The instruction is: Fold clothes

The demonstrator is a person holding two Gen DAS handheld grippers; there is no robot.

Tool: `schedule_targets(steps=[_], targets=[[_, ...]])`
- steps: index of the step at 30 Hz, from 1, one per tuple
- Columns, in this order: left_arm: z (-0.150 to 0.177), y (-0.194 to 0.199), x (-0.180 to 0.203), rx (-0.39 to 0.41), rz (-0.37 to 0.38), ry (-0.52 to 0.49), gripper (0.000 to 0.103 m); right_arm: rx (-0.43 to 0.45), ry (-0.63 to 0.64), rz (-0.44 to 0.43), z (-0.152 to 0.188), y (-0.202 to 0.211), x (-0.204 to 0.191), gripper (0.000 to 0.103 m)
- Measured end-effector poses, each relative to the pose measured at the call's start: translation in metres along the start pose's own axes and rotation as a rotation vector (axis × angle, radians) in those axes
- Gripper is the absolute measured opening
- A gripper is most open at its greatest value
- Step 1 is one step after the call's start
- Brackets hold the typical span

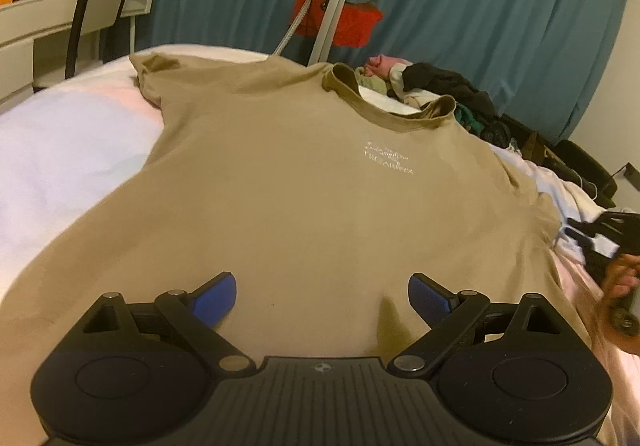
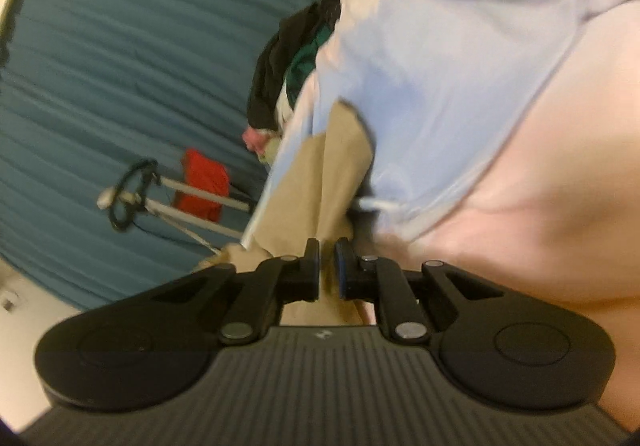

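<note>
tan T-shirt [image 1: 280, 182] spread chest-up on your bed [image 1: 60, 150], soft knit, small white print unreadable, hem cut off | your left gripper [image 1: 322, 294] fingers spread wide above it, empty | your right gripper [image 2: 327, 266] fingers pinched on a tan fold, view blurred | clothes pile [image 1: 448, 90] beyond collar

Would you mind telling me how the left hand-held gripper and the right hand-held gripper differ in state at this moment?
The left hand-held gripper has its jaws spread wide; the right hand-held gripper has its jaws nearly together. The left holds nothing and hovers over the tan T-shirt lying flat on the bed; the right pinches a bunched fold of that shirt. Both share the same black build with blue pads.
</note>
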State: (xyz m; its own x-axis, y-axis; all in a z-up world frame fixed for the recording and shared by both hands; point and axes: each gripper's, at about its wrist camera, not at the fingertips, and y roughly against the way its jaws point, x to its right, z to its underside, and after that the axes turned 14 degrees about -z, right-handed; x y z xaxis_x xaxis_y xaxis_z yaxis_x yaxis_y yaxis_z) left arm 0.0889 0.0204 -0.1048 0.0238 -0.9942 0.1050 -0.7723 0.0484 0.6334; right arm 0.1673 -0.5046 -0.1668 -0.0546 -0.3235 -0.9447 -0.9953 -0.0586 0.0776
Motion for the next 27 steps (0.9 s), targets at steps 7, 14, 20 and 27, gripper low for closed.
schedule_targets(steps=[7,14,20,27], targets=[[0.002,0.018,0.003,0.046,0.004,-0.035,0.094,-0.042,-0.001,-0.055,0.004,0.011,-0.008,0.045],[0.005,0.016,0.011,0.067,-0.004,-0.079,0.094,-0.105,0.02,-0.062,0.019,-0.037,0.005,0.07],[0.004,0.0,0.008,0.069,0.003,-0.07,0.094,-0.066,0.153,-0.026,0.016,-0.094,0.011,0.051],[-0.004,-0.025,0.011,0.064,0.013,-0.065,0.094,-0.051,0.333,0.079,-0.009,-0.131,-0.019,0.006]])
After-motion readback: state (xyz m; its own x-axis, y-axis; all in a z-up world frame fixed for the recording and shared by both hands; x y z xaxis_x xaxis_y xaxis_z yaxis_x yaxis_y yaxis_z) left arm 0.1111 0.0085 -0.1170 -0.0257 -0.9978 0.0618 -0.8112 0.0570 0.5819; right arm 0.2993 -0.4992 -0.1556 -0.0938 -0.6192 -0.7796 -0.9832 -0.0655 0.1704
